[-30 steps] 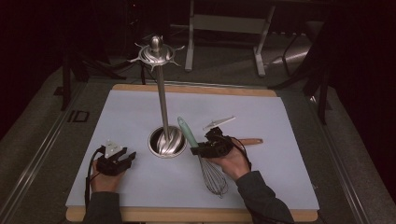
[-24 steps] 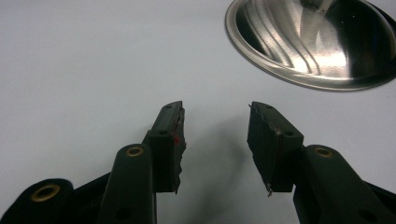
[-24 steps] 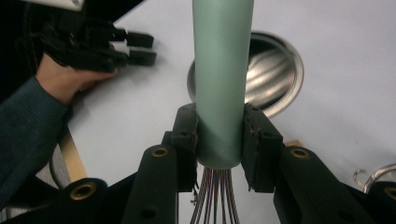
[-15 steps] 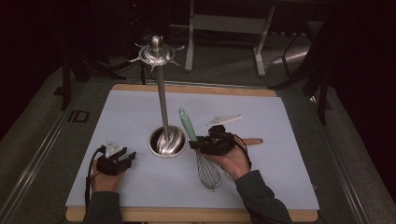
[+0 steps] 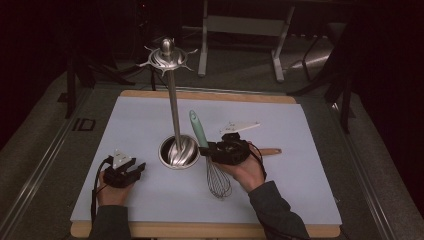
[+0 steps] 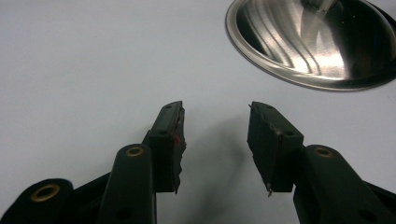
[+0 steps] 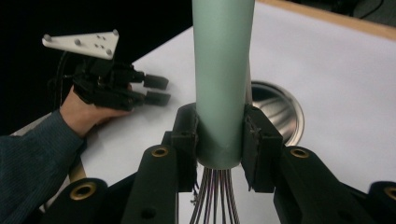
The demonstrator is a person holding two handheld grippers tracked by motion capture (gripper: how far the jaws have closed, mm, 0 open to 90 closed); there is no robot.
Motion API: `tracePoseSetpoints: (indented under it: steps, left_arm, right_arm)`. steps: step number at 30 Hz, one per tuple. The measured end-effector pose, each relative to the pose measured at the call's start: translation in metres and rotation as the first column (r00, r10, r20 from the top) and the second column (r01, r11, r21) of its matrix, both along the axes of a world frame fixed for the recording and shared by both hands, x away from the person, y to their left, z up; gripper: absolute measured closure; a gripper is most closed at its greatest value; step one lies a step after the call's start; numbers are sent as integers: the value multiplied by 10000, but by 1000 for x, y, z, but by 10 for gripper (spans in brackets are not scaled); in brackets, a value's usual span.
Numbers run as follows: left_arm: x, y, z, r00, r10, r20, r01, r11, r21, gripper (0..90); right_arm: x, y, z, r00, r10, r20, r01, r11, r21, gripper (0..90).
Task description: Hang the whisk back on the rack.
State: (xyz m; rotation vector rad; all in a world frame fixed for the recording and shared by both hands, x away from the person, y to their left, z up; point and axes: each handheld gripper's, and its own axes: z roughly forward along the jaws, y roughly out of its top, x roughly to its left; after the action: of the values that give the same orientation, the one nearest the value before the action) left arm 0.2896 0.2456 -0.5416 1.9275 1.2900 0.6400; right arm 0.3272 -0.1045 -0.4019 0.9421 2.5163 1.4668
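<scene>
A whisk with a mint-green handle (image 5: 197, 127) and a wire head (image 5: 218, 181) is held up at a tilt over the pale mat (image 5: 300, 130), just right of the stand. My right gripper (image 5: 204, 150) is shut on the handle (image 7: 223, 84) near its lower end, and the wires (image 7: 215, 198) hang below the jaws. The steel utensil stand has a round base (image 5: 177, 152), a tall pole and a hooked crown (image 5: 167, 56). My left gripper (image 5: 137, 169) rests on the mat left of the base, open with nothing between its jaws (image 6: 215, 135).
A wooden-handled utensil (image 5: 269, 151) lies on the mat behind my right hand. The mat sits on a wooden board (image 5: 210, 95). The stand's shiny base (image 6: 317, 42) lies just ahead of my left gripper. Metal frame legs (image 5: 202, 45) stand beyond the table.
My right hand has shifted slightly left with the whisk, and the whisk now stands more upright, its wire head drawn closer under the hand. The left gripper has stayed still.
</scene>
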Motion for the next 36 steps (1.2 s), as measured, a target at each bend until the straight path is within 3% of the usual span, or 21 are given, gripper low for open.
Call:
tracePoseSetpoints:
  steps: [16, 32, 36]
  left_arm:
    - [0, 0, 0, 10000, -10, -23, 10, 10000, 3, 563]
    - [0, 0, 0, 10000, 4, -12, -4, 10000, 8, 563]
    - [0, 0, 0, 10000, 1, -22, -1, 10000, 4, 562]
  right_arm:
    - [-8, 5, 23, 9925, 69, 1218, -169, 9966, 810, 689]
    - [-9, 8, 41, 9832, -88, 1822, -156, 9911, 1320, 689]
    - [-11, 11, 50, 9775, -13, 2109, -289, 9897, 1400, 690]
